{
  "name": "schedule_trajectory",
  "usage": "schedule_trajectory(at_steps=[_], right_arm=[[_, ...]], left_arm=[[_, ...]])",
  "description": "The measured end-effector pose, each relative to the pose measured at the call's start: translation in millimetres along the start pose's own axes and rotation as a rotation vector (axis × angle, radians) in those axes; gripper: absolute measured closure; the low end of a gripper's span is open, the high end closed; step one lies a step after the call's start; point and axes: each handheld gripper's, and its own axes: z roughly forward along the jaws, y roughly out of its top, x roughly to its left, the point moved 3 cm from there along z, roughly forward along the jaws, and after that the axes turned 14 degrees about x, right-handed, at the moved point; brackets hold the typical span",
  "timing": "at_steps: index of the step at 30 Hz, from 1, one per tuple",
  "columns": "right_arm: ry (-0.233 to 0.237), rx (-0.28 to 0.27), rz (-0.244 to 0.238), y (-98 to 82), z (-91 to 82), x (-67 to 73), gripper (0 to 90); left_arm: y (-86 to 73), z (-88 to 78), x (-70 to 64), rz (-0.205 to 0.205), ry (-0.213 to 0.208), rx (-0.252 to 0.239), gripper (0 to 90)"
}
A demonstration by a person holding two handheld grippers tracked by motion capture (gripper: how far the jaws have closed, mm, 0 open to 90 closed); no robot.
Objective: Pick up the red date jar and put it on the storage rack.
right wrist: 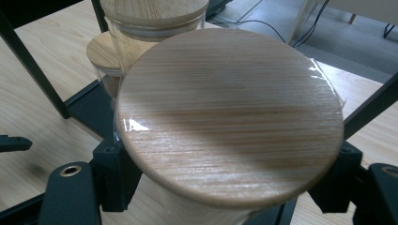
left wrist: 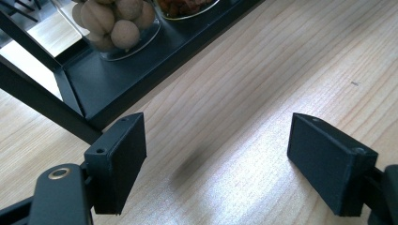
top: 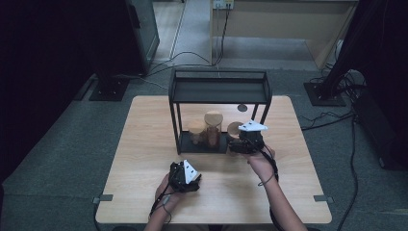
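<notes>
A black two-shelf rack (top: 219,90) stands at the back middle of the wooden table (top: 144,144). On its lower shelf (left wrist: 122,75) are a short jar (top: 196,131) and a taller jar (top: 213,126), both with wooden lids. At the shelf's right end my right gripper (top: 239,140) is shut on a third jar (top: 234,128). In the right gripper view that jar's round wooden lid (right wrist: 230,112) spreads over the jaws, which clasp the glass body below it. My left gripper (top: 180,168) is open over bare tabletop in front of the rack, with nothing between the jaws (left wrist: 216,159).
The left gripper view shows a glass jar of round pale nuts (left wrist: 117,23) beside one with darker contents (left wrist: 185,7). A small dark disc (top: 242,108) lies on the table behind the rack. Cables and stand bases cover the floor beyond the table.
</notes>
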Motion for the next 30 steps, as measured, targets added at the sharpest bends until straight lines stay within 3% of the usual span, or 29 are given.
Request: schedule_trajectory(at_steps=[7,30], right_arm=[[-0.002,0.013,0.035,5.6,4.7,0.5,24.9],[-0.045,0.026,0.05,19.8,25.5,7.1,25.0]], left_arm=[[-0.1,0.1,-0.1,-0.001,-0.002,0.0,20.0],[0.2,-0.3,0.2,0.003,-0.002,0.003,20.0]])
